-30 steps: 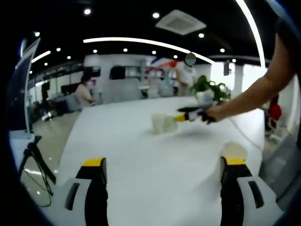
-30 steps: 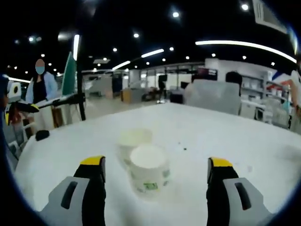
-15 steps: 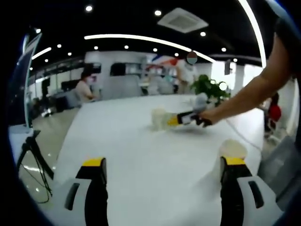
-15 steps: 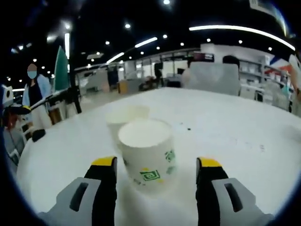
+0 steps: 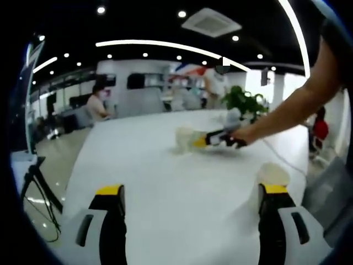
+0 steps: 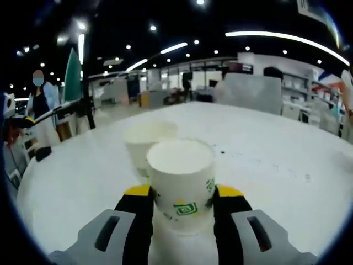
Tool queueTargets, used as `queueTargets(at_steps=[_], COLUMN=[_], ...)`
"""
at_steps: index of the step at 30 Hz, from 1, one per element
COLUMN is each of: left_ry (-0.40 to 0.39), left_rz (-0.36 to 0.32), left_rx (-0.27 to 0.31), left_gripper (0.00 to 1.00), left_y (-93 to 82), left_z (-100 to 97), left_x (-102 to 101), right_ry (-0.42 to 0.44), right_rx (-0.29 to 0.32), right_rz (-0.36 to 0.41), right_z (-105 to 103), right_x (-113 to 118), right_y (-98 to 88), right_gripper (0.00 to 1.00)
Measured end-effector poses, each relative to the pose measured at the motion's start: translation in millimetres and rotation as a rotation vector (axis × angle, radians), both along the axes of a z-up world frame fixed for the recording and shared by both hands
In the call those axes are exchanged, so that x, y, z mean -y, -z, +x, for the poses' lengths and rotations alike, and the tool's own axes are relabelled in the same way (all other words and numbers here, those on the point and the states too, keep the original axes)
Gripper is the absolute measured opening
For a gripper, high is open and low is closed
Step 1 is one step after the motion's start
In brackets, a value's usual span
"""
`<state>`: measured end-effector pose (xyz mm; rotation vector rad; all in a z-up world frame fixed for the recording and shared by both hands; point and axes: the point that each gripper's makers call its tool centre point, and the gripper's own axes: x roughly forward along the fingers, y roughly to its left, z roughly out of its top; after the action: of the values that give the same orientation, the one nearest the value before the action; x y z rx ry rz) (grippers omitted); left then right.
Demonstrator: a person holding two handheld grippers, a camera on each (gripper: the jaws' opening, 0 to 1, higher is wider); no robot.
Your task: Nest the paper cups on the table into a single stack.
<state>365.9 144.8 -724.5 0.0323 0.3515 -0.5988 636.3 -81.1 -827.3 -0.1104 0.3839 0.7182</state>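
No legible text; just a green logo mark, unreadable, on the near paper cup.

Showing on the left hand-held gripper two black jaws capped in yellow, backed by pale grey housings with dark oval slots. Wearing the same black, yellow and grey on the right hand-held gripper. Baring a forearm below a dark short sleeve.

Near cup stands on the table between the right gripper jaws; second cup just behind.
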Motion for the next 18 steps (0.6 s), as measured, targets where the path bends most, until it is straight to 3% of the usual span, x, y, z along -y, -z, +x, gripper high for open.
queueTargets(at_steps=[18], left_ry=[0.017], left_rz=[0.015], left_rx=[-0.002], left_gripper=[1.00], left_y=[-3.2], left_z=[-1.1], left_x=[1.1], right_ry=[0.004], right_rx=[0.015], right_rz=[0.015], right_z=[5.6], right_x=[6.3], right_y=[-36.7], right_gripper=[0.39])
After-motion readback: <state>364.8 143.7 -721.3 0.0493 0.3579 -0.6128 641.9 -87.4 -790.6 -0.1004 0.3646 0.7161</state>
